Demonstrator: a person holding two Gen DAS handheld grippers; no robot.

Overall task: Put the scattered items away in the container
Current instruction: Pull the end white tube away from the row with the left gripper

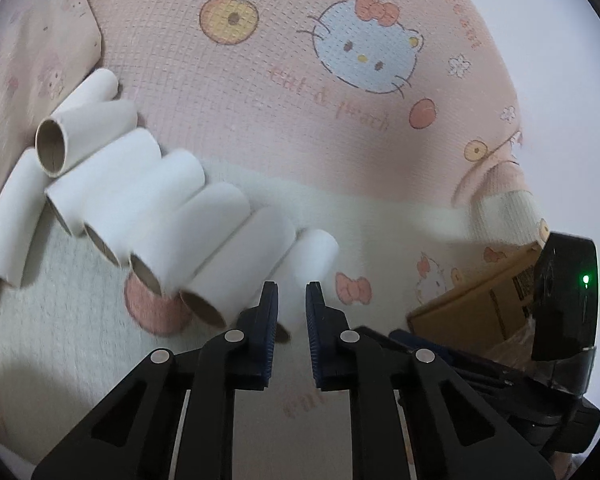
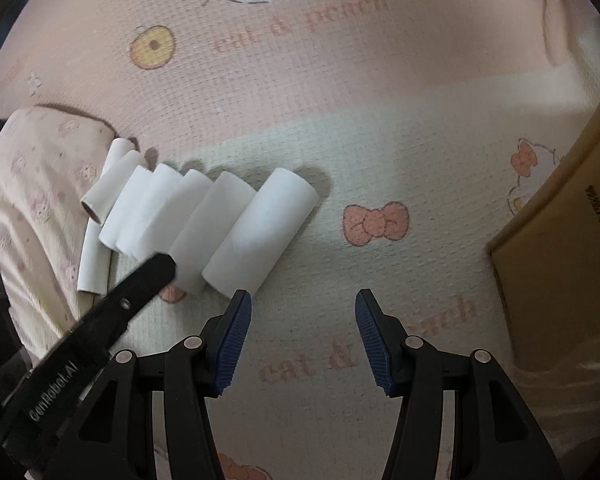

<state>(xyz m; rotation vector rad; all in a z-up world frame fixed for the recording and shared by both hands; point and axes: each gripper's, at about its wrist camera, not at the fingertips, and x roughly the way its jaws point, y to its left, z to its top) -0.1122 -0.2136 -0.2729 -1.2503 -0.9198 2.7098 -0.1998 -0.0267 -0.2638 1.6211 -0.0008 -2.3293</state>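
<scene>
Several white cardboard tubes lie side by side on a pink and white cartoon-print blanket; they also show in the right wrist view. My left gripper hovers just above the nearest tube, its jaws a narrow gap apart and empty. My right gripper is open and empty, just right of the nearest tube. A brown cardboard box stands at the right; it also shows in the left wrist view.
A pale patterned pillow lies left of the tubes. The left gripper's body crosses the lower left of the right wrist view. The right gripper's camera housing sits in front of the box in the left wrist view.
</scene>
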